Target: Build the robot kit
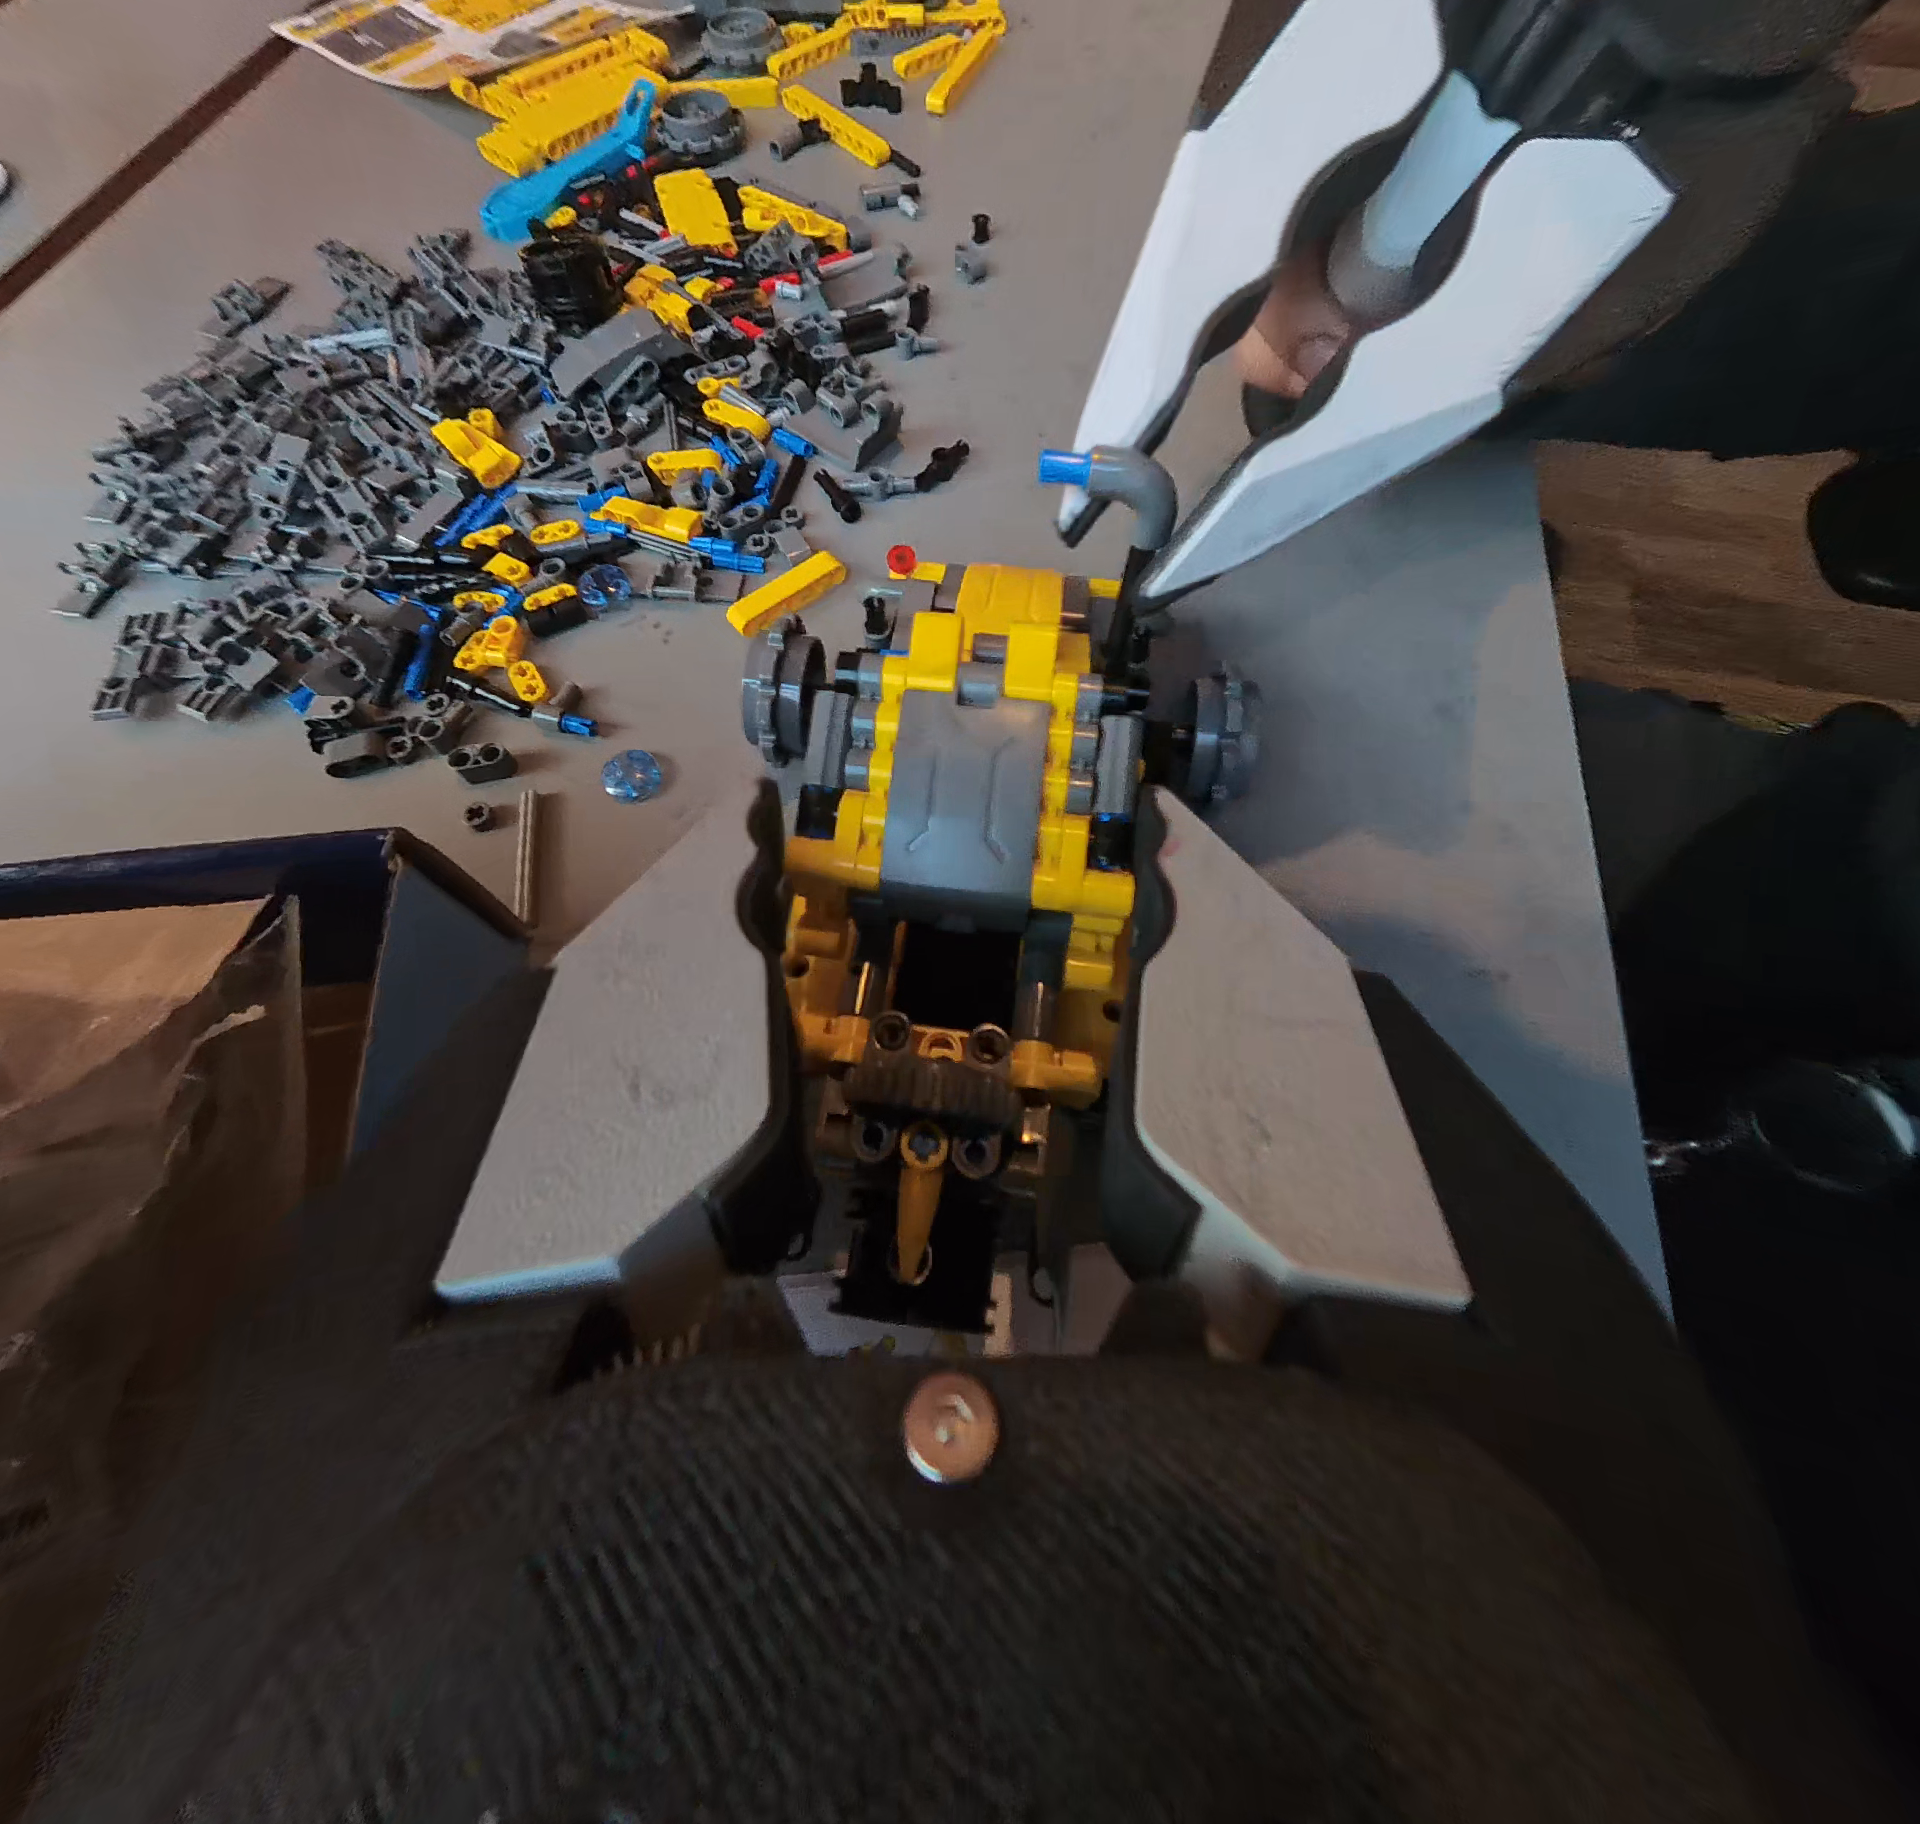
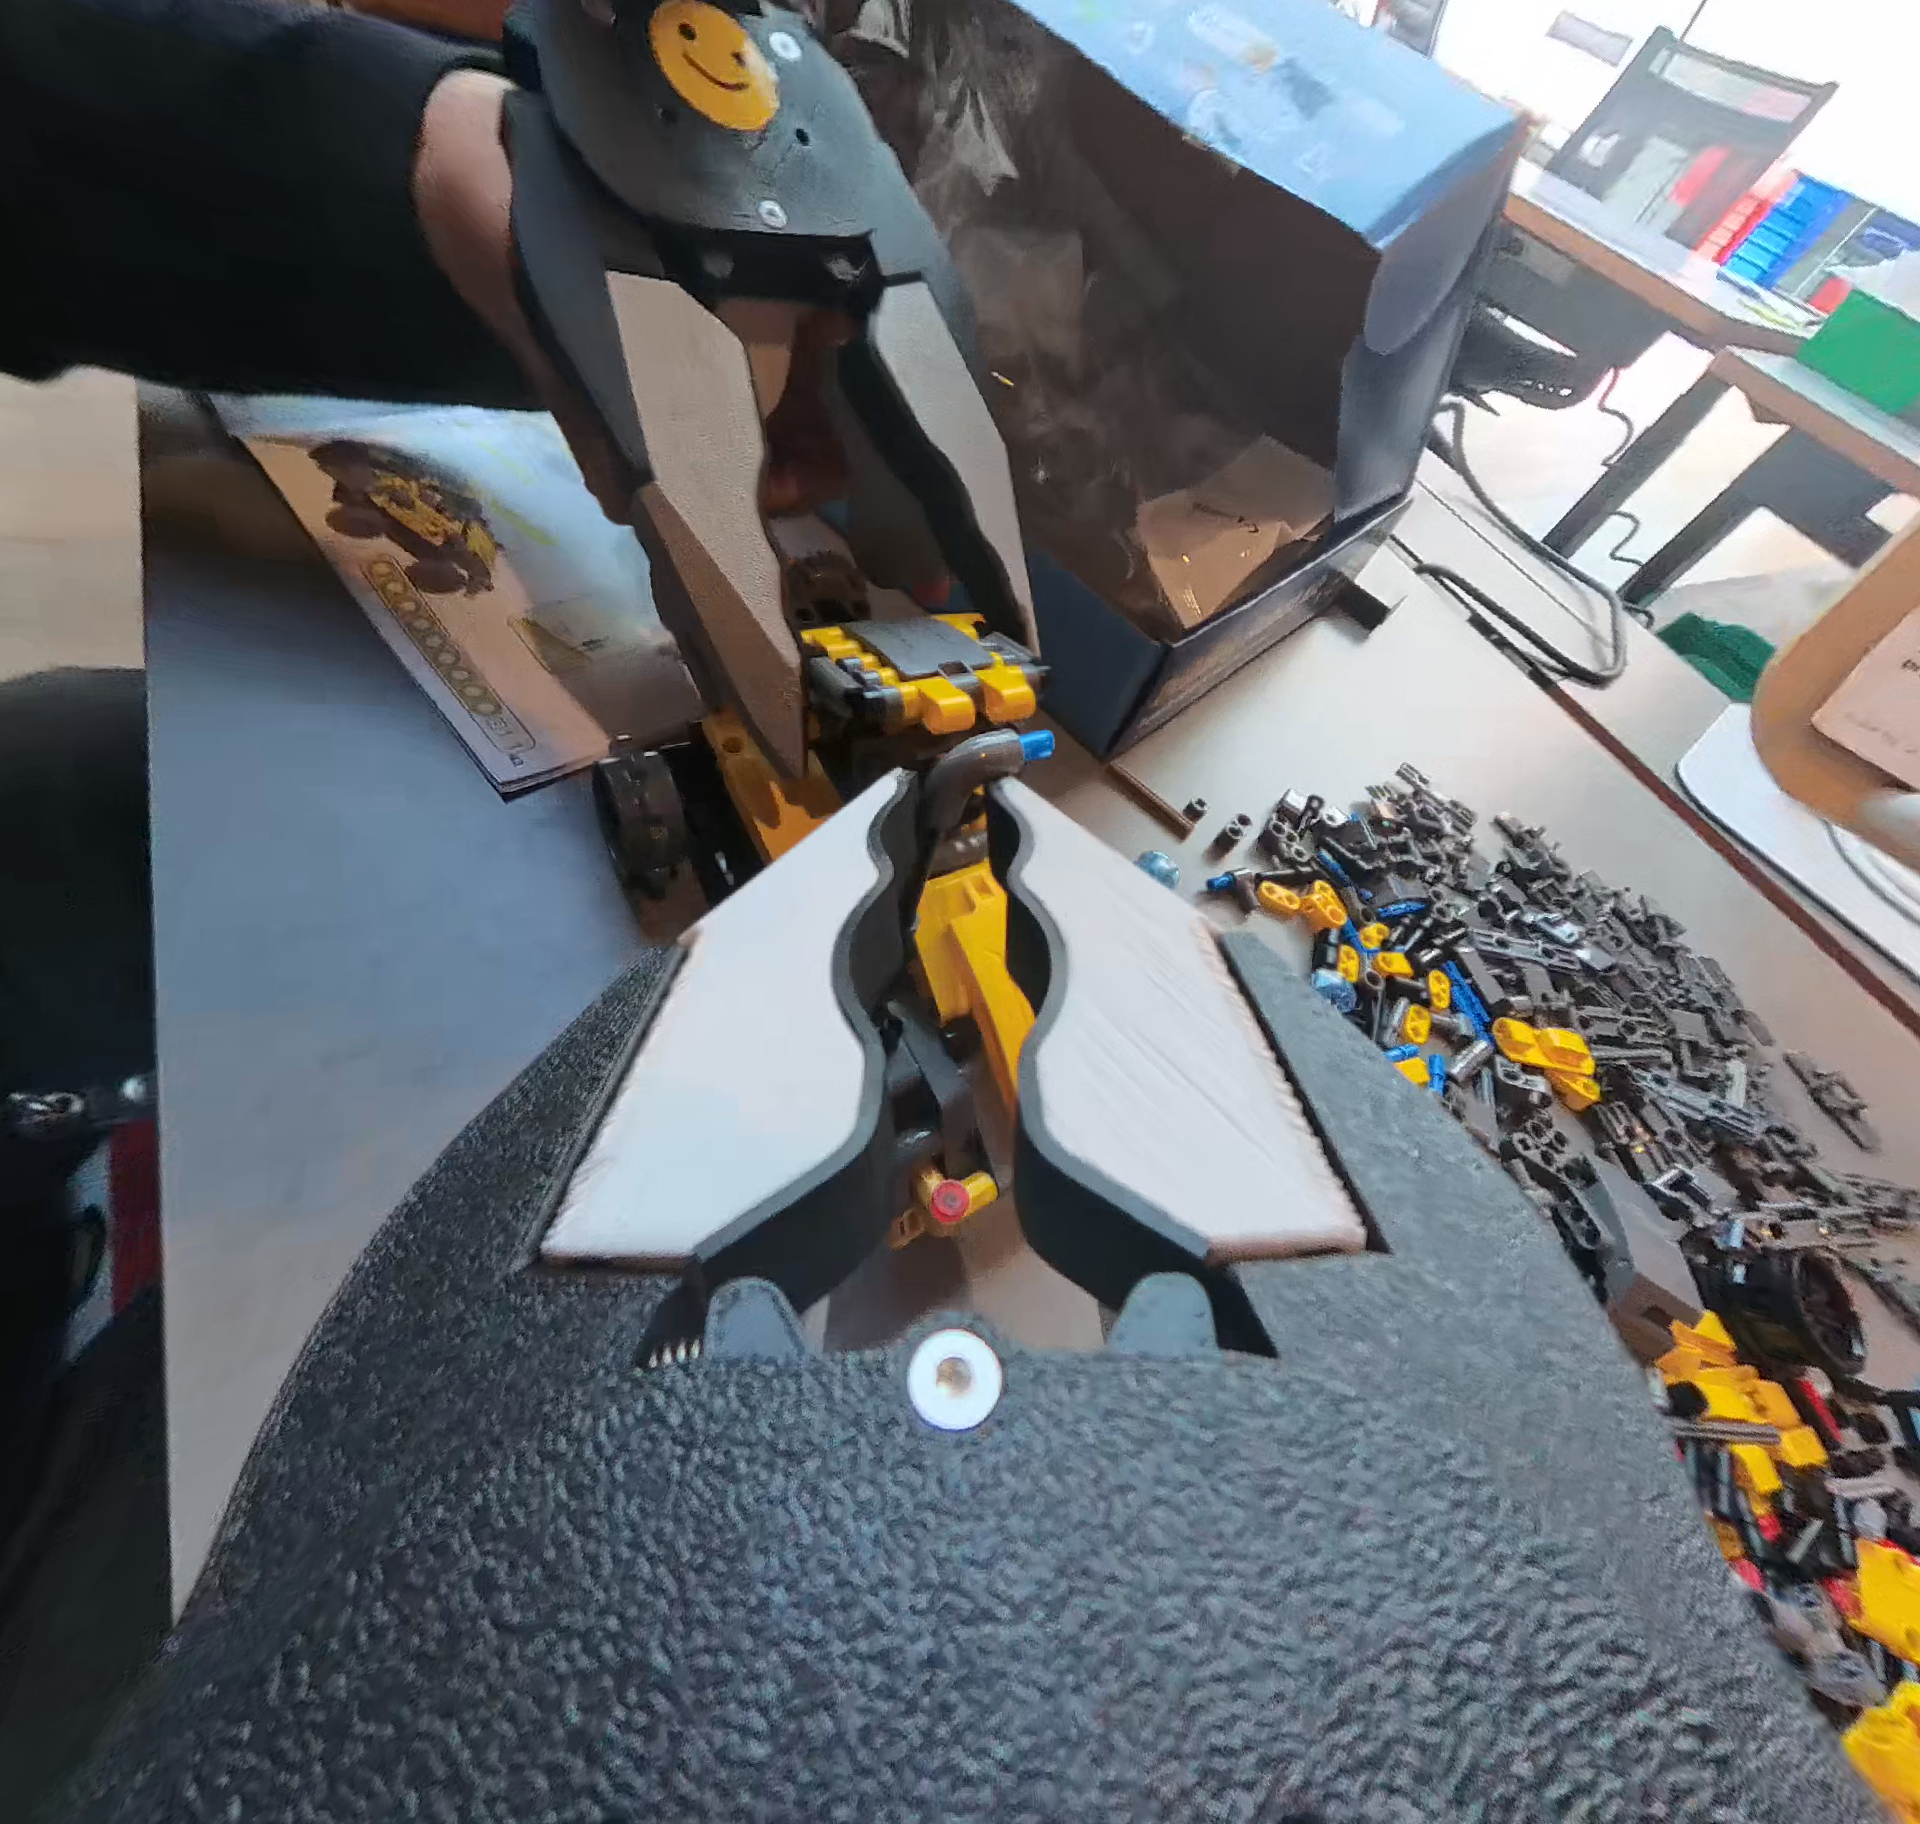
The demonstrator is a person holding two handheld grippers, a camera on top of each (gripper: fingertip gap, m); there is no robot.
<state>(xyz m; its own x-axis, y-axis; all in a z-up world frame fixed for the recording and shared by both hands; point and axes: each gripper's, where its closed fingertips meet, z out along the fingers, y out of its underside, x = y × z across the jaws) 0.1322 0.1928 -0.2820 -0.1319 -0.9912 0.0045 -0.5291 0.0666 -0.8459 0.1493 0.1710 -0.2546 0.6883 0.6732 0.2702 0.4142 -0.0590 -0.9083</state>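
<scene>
A yellow and grey brick-built vehicle model stands on the grey table. My left gripper is shut on the model's sides, with grey wheel hubs sticking out just beyond the fingertips. My right gripper comes in from the upper right and is shut on a grey elbow piece with a blue pin; a black axle runs from it down into the model's far end. In the right wrist view, my right gripper pinches the elbow piece just in front of the model, which the left gripper clamps from above.
A wide pile of loose grey, black, yellow and blue parts lies left of the model and also shows in the right wrist view. An open blue box stands behind, a booklet beside it. A sticker sheet lies far off. The table edge is close on the right. My hands' fingertips stand some 5 centimeters from each other.
</scene>
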